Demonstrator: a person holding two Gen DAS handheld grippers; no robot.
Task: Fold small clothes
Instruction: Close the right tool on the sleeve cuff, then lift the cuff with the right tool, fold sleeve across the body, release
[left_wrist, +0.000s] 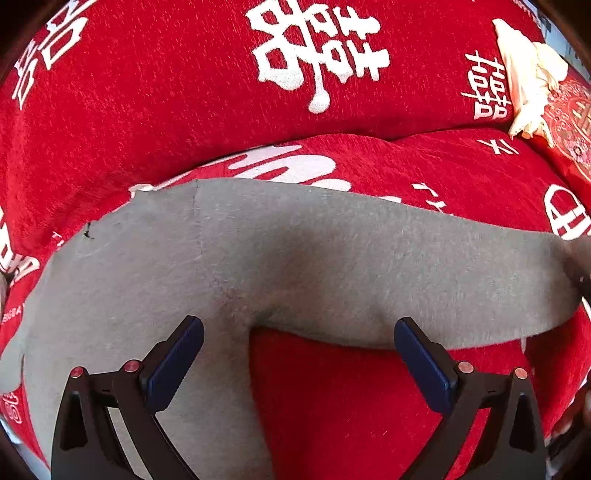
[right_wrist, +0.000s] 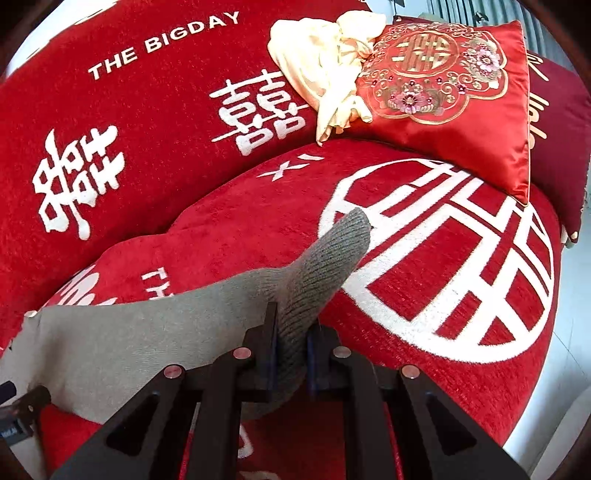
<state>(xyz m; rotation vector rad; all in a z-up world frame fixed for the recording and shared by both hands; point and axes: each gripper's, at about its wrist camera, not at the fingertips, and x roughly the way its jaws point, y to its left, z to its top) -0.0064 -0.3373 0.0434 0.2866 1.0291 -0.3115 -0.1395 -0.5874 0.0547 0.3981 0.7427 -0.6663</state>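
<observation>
A small grey knit garment lies spread on a red sofa seat. My left gripper is open, its blue-padded fingers above the garment's near edge, one over the grey cloth, one over the red seat. In the right wrist view the same grey garment stretches to the left. My right gripper is shut on its ribbed cuff end, which sticks up past the fingers.
The red sofa backrest with white characters rises behind the seat. A cream cloth bundle and an embroidered red cushion lie at the right end. The seat's front edge and pale floor show at right.
</observation>
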